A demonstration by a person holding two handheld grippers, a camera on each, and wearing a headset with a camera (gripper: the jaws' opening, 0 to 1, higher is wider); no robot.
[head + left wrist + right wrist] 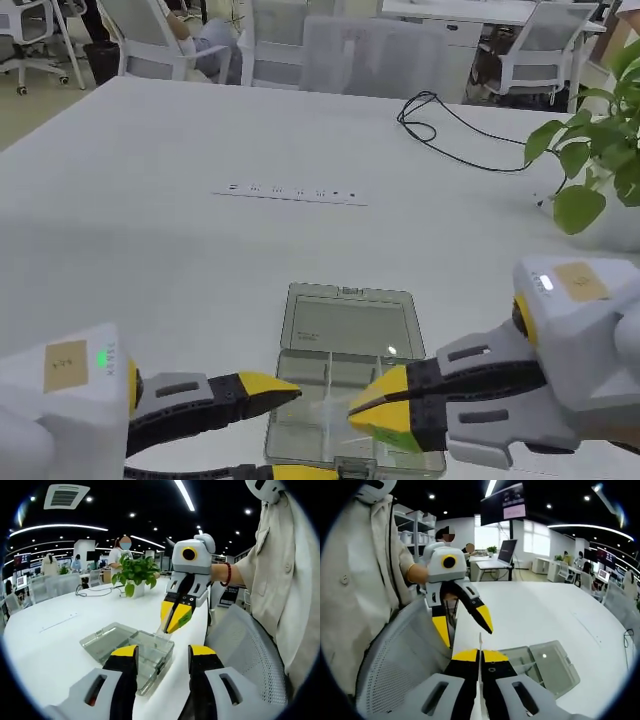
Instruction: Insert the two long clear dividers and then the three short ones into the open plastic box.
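The open clear plastic box (300,345) lies at the table's near edge, its lid folded flat on the far side. My right gripper (365,413) is shut on a thin clear divider (480,641), seen edge-on, and holds it over the box's base. In the left gripper view that divider (164,629) hangs from the right gripper (175,618) just above the box (127,645). My left gripper (164,652) is open, empty, and beside the box's near left corner (288,430). At least one clear strip seems to stand in the base.
A recessed socket strip (290,193) sits mid-table, a black cable (440,125) loops at the far right, and a potted plant (590,150) stands at the right edge. A grey mesh chair (245,655) and the person's body are close behind the table's near edge.
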